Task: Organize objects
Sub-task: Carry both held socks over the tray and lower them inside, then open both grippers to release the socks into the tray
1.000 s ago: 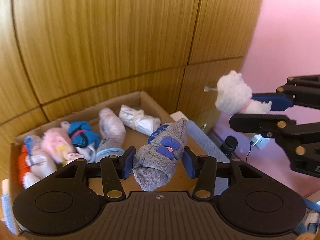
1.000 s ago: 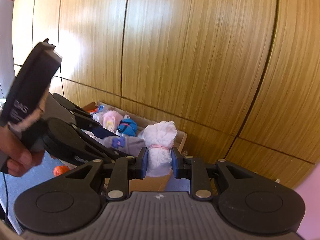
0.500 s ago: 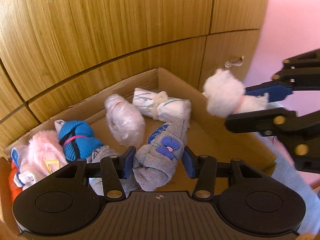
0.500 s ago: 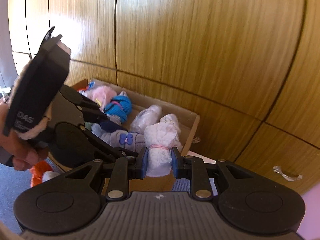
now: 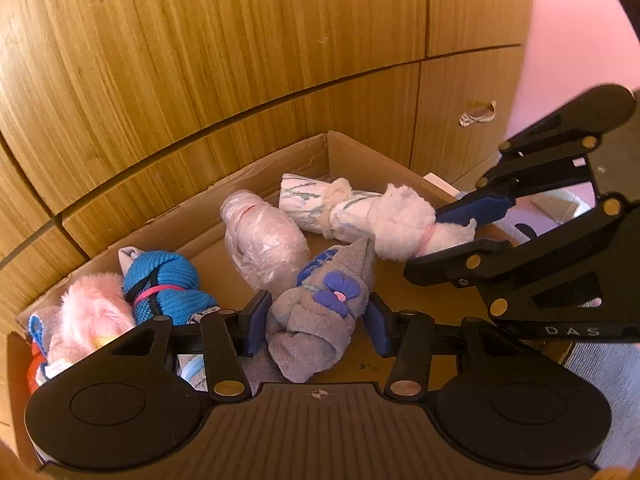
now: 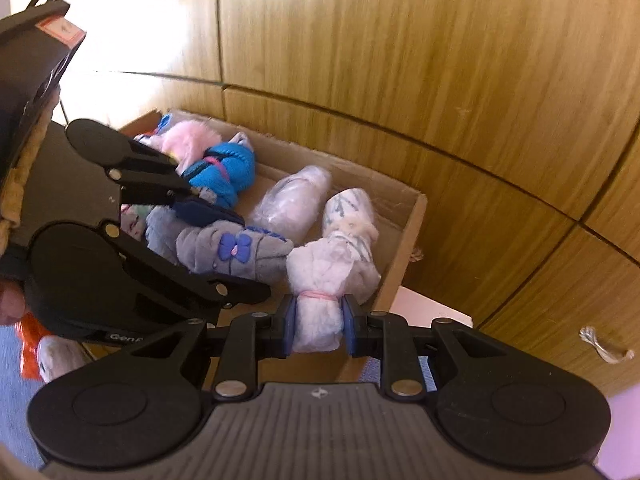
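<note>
Two grippers are now hanging over the cardboard box (image 5: 360, 156), having come down from above its rim. Left gripper (image 5: 316, 322) is pinching the grey sock bundle (image 5: 320, 312) with the purple bow, low over the box floor. Right gripper (image 6: 318, 330) is clamping the white fluffy bundle (image 6: 320, 280) by its pink band, beside the patterned white roll (image 5: 320, 204) near the box's far corner. Both bundles are probably about to be released inside.

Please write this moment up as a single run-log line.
left gripper: shut on grey sock roll | right gripper: shut on white sock roll | both over cardboard box
</note>
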The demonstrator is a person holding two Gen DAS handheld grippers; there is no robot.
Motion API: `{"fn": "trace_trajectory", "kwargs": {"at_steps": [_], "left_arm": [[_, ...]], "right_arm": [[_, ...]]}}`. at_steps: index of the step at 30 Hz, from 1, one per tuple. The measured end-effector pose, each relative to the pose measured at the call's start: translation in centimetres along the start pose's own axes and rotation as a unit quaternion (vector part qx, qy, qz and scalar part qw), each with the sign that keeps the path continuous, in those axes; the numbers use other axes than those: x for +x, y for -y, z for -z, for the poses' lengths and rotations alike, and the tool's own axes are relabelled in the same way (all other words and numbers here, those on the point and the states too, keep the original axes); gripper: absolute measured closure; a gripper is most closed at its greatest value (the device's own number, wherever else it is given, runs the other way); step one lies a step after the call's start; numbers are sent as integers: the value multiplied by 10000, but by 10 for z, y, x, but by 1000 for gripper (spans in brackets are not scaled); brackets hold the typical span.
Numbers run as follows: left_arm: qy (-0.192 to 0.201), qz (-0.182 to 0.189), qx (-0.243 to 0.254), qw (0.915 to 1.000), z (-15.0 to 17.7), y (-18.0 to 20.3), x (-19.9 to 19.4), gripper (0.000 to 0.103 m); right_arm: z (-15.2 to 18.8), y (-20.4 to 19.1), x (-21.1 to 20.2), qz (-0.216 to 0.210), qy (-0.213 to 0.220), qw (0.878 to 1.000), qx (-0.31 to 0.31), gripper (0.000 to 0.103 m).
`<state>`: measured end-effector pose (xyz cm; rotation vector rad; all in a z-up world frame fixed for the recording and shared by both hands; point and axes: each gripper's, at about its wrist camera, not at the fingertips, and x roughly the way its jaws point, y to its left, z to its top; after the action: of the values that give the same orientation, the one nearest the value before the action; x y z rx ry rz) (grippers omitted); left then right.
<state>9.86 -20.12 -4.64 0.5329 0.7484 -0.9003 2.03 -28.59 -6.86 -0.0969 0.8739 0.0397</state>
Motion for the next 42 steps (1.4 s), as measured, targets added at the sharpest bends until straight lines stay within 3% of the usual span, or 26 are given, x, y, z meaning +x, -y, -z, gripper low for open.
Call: {"fn": "trace_trajectory", "kwargs": {"at_steps": [9,17,21,24,31,39,42], "left_arm": [[25,-32,209,9998,7,-1,-5,44],[6,-151,391,9991,14,-4,-7,44],[41,-25,423,9991,19,-5,-12,35],[115,-54,498,9987,15,5,-14,27],[143,-145,454,9988,23,19,-33,17],[213,-185,249,9993,9,25,-42,15],[234,-218,119,9994,15,11,-57,12]], "right_arm": [[-3,-2,7,-158,-194,9990,-374,81],[-11,-6,23,-15,-458,9969,-641,83],[-12,-8,24,54,-506,9961,-714,82],[-12,-8,20,47,-489,9964,-697,79],[-20,-12,10,128,-367,9971,-647,58],[-26,-16,-8,220,-221,9978,-581,51],[-28,-19,-16,246,-153,9983,-500,48]]}}
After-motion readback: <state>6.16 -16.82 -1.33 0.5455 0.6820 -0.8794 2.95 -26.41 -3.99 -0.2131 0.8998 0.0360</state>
